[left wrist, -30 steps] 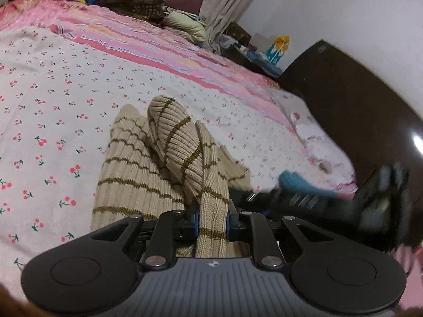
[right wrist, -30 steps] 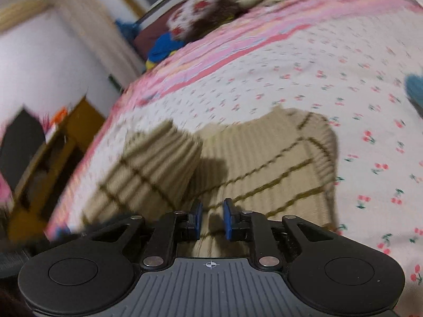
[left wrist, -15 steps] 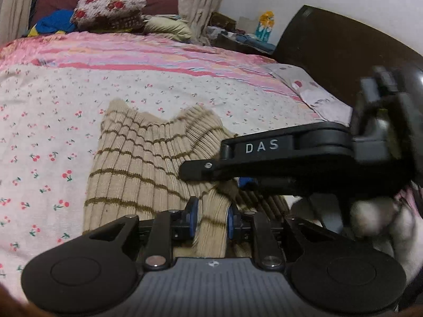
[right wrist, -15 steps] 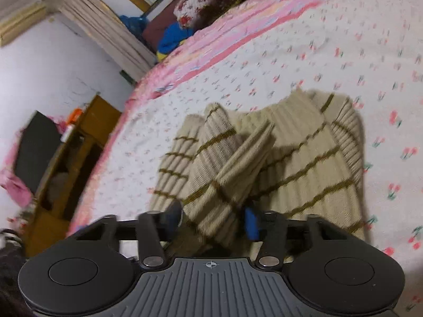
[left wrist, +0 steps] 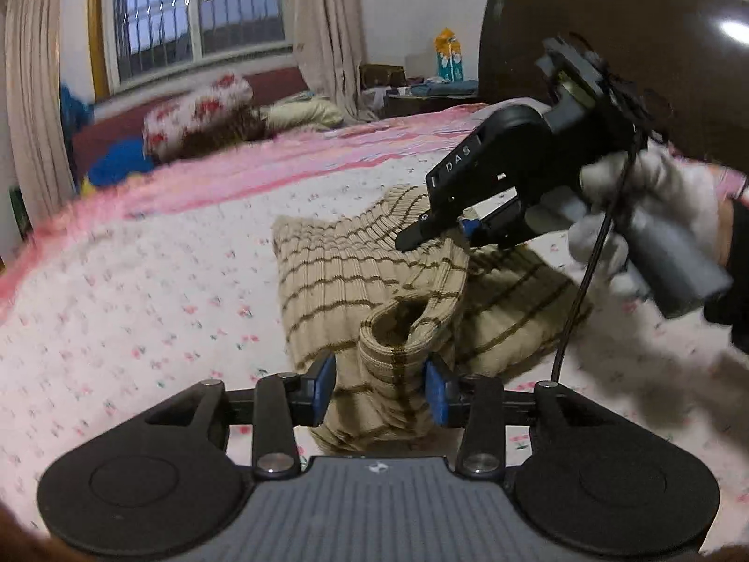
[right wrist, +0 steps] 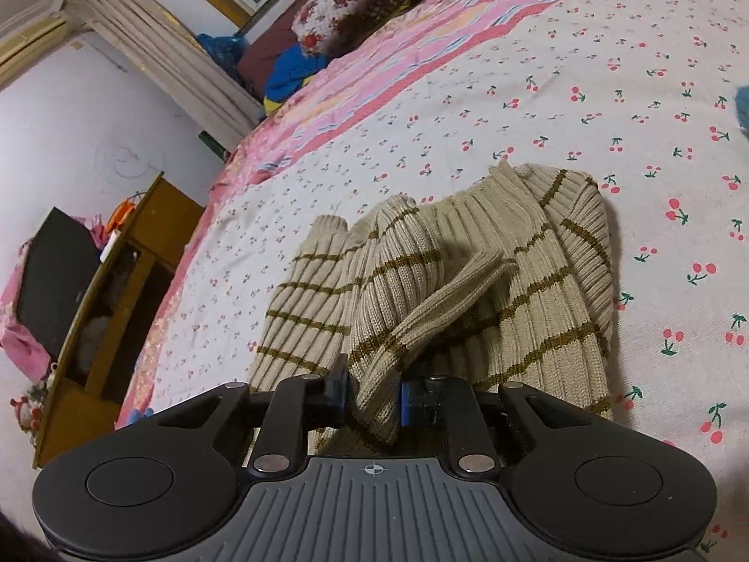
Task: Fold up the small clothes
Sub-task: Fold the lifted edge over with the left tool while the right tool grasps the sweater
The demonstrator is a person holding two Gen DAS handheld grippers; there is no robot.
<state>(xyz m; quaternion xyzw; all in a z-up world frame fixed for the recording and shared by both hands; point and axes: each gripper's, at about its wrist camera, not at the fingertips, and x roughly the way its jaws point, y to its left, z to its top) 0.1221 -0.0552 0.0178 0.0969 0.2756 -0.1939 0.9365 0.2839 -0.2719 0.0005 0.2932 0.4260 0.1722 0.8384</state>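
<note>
Both grippers at the sweater — right fingers pinch it, left fingers just opening around a sleeve.

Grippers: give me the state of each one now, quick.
Left gripper: jaws just opening, the striped sweater's cuff between them, pads barely touching.
Right gripper: shut on a sweater fold.

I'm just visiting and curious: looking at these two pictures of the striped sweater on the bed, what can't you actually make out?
- Left wrist view: the near end of the sweater sleeve, hidden behind the left gripper.
- Left wrist view: the right gripper fingertips, buried in knit folds.
- Right wrist view: the sweater's near hem, hidden by the gripper body.
- Left wrist view: the bedsheet print, motion-blurred.
- Right wrist view: a blue item, cut off by the edge.
</note>
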